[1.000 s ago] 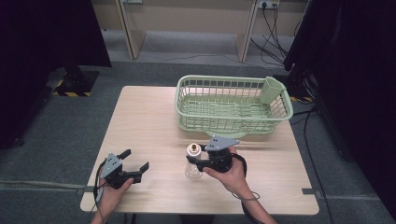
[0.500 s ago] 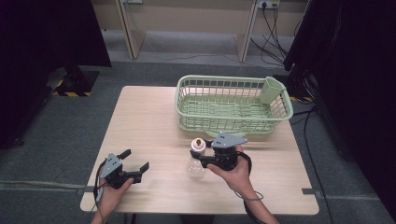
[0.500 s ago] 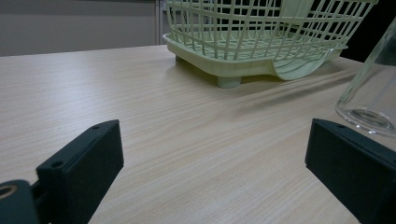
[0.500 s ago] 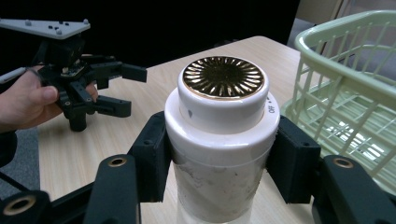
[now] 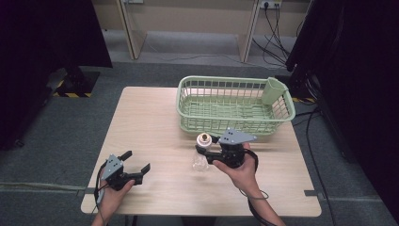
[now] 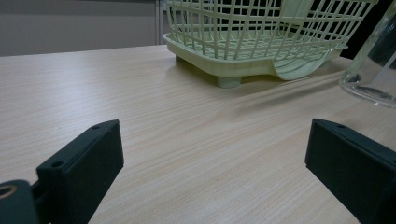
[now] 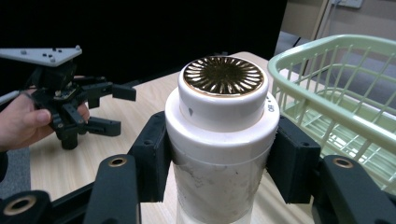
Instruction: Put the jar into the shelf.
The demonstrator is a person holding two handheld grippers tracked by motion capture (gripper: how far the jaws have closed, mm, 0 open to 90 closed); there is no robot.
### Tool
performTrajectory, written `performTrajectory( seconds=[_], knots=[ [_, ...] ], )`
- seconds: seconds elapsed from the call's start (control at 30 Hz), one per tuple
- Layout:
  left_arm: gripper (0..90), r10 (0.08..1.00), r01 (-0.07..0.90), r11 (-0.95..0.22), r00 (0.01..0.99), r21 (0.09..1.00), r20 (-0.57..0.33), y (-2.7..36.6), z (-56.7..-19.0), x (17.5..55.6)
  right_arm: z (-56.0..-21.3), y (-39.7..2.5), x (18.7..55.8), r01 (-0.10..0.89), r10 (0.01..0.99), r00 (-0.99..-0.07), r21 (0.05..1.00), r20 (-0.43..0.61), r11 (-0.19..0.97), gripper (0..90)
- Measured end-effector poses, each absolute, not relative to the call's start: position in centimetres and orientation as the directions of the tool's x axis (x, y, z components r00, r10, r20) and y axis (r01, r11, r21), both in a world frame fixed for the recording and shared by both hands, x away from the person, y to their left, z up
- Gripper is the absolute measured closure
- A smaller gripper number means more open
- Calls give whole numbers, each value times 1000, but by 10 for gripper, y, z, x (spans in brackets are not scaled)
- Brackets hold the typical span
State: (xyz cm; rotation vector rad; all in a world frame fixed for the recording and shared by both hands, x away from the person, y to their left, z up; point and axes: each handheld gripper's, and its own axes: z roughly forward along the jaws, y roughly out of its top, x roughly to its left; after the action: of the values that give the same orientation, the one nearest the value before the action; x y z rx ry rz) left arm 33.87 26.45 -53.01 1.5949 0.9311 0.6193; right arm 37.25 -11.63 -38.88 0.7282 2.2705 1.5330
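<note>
Pale wood-grain surface (image 5: 155,117) stood on grey carpet, with dark curtains at both sides and cables along the far wall. Nearest the person, the left claw (image 5: 138,170) rested low at the front left corner, held in the left hand (image 5: 113,190), its jaws spread wide and grasping nothing. Farther in, right of centre, the right claw (image 5: 206,154) was clenched on a clear bottle (image 5: 201,160), its jaws pressing either side just below the white cap (image 7: 222,100) with the gold ribbed top. The bottle stood upright, its base at or just above the surface; which could not be told. Beyond it, just apart, sat a light green basket (image 5: 234,123), a small green cup (image 5: 274,90) fixed at its far right corner.
</note>
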Motion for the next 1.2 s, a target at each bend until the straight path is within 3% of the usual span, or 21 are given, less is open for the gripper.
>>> performTrajectory(
  seconds=[1.2],
  knots=[
    [39,831,244,-52,548,968,-94,265,-530,339,-337,-144,397,208,668,-744,952,4,226,462]
  ],
)
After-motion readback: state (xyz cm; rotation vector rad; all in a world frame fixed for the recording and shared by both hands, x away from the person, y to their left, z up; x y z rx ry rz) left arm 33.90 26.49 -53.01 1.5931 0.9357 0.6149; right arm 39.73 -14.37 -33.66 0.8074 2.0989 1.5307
